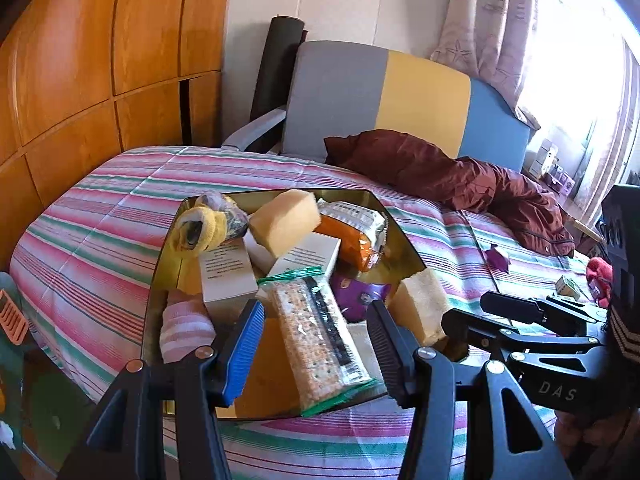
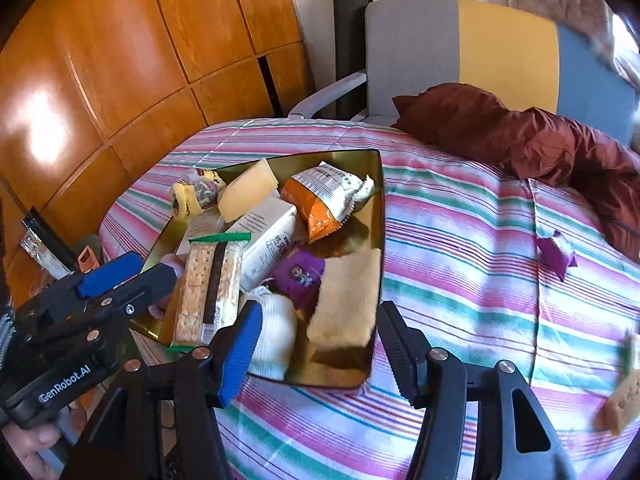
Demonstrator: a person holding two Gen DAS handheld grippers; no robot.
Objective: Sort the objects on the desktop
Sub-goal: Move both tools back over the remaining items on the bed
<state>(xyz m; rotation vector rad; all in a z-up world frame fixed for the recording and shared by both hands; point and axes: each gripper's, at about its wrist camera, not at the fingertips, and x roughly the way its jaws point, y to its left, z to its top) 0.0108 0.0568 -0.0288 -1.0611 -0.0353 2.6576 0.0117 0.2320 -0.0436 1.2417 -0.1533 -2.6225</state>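
Note:
A gold tray (image 1: 400, 232) (image 2: 381, 208) on the striped bedspread holds a cracker pack (image 1: 316, 344) (image 2: 212, 288), white boxes (image 2: 268, 240), an orange snack bag (image 2: 324, 200), a purple packet (image 2: 300, 272), rolled socks (image 1: 196, 232) and two yellow sponges (image 1: 286, 220) (image 2: 344, 300). My left gripper (image 1: 314, 348) (image 2: 154, 268) hovers open at the tray's near left corner; the cracker pack lies below its fingers, untouched. My right gripper (image 2: 316, 348) (image 1: 468, 312) stands open over the tray's near right end, above the sponge and a white sock (image 2: 276, 332), gripping nothing.
Loose on the bedspread to the right lie a purple packet (image 2: 558, 254), a biscuit-like piece (image 2: 624, 400) and a small green box (image 1: 568, 288). A maroon jacket (image 2: 540, 140) lies beyond, before a chair (image 1: 380, 96). A wooden wardrobe (image 1: 100, 60) stands left.

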